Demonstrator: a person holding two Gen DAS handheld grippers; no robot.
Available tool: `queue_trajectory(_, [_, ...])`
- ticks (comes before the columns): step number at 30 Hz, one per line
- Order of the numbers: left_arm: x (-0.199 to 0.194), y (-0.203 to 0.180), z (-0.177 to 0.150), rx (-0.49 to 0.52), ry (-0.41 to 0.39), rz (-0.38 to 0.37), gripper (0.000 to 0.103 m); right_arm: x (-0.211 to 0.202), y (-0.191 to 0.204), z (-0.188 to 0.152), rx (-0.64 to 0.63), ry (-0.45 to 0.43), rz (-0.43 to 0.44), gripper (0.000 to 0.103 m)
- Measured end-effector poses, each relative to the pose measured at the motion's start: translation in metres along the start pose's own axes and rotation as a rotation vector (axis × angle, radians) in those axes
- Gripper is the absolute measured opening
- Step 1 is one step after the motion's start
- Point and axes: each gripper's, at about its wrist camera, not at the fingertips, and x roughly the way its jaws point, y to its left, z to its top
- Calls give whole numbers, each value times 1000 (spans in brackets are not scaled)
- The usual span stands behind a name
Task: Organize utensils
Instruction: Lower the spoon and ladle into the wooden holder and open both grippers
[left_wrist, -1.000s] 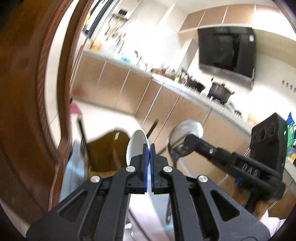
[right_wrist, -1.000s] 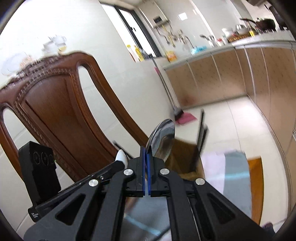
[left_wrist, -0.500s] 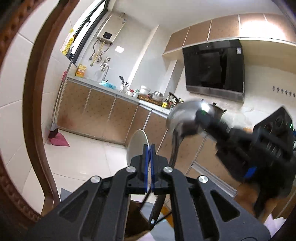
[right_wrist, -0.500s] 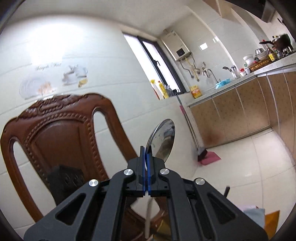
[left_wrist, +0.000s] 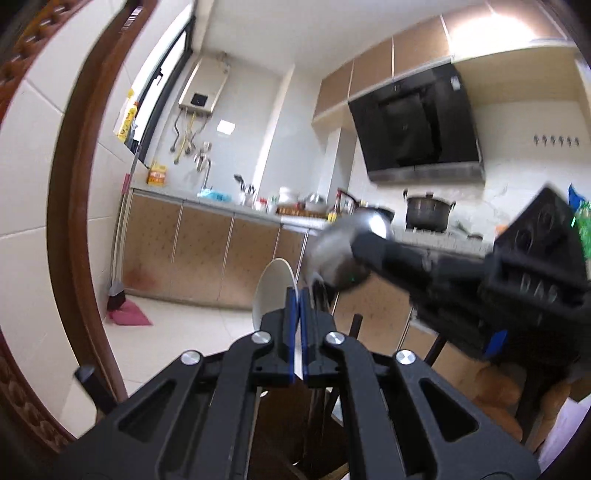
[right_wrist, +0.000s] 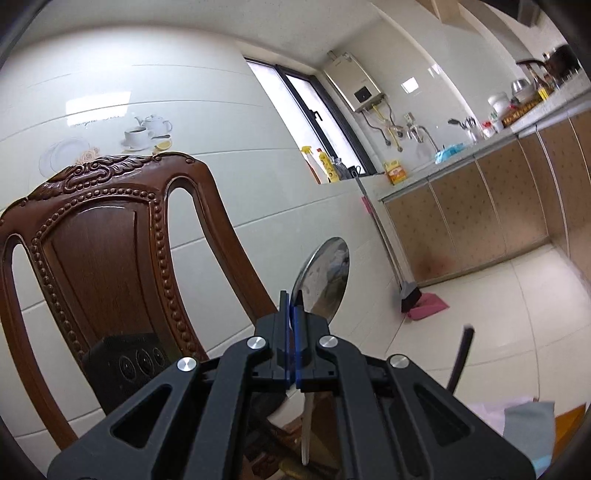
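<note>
white spoon (left_wrist: 274, 287), steel spoon (right_wrist: 322, 277), bowls upward

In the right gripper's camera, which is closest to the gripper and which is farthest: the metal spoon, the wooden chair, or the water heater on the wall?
1. metal spoon, clamped in the right gripper.
2. wooden chair, just behind, to the left.
3. water heater, high on the far wall, upper right.

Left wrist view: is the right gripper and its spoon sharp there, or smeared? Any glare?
Left wrist view: the right gripper and its metal spoon are motion-smeared, while the white spoon in the left gripper is crisp; glare blows out the upper cabinets. Right wrist view: sharp, with fisheye bending the carved chair.
</note>
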Motion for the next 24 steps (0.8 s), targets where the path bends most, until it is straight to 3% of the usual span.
queue_trajectory(6, [-11,-9,-11,37,-58,18,2,-13,-5,-16,14,13,-8,3])
queue_trajectory(12, [-17,-12,-10,28,-42,25,4,-27,-1,-24,-13,19,-47,3])
queue_trajectory(17, [-21,-17,-11,35,-23,33,13,-36,8,-27,-61,31,-84,3])
queue_trajectory(24, [-30,-24,-14,42,17,47,15,-45,13,-30,-85,55,-119,4])
